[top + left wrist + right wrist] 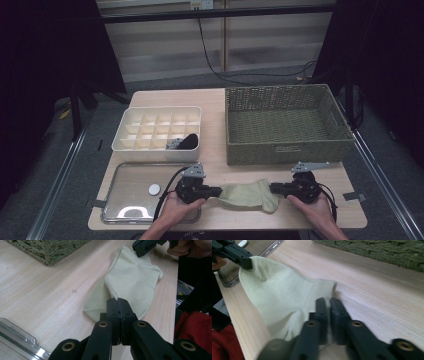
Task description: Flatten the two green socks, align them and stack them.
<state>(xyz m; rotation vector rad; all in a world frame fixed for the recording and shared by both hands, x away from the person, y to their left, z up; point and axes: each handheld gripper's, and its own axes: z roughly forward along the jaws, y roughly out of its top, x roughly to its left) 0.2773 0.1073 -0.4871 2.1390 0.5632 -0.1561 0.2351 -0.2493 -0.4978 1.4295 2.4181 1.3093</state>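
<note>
The wooden table (220, 102) carries everything here. At its far right stands a big green woven basket (286, 125) with nothing in it, its long side running across the table. To the left of it sits a white tray of small compartments (157, 128); a dark rolled bundle (186, 141) lies in one compartment at its near right corner. In front of that tray, at the near left, is a flat clear lid (137, 192) with a small white disc (154, 189) resting on it.

Along the near edge, in front of the basket and just right of the lid, lies a pale yellow-green sock (248, 195). Its long axis runs left to right across the table, roughly parallel to the near edge. One narrow end points left toward the left gripper; the broader, bent part points right toward the right gripper. It lies mostly flat on the wood, slightly lifted at the pinched left end.

The left gripper (218, 190) has its jaws pressed together on the sock's left end; in the left gripper view the fabric edge disappears between the pads. The right gripper (273, 188) sits at the sock's right end, near the ribbed cuff, jaws nearly together. That view is blurred, so whether they actually pinch the cloth cannot be told.
</note>
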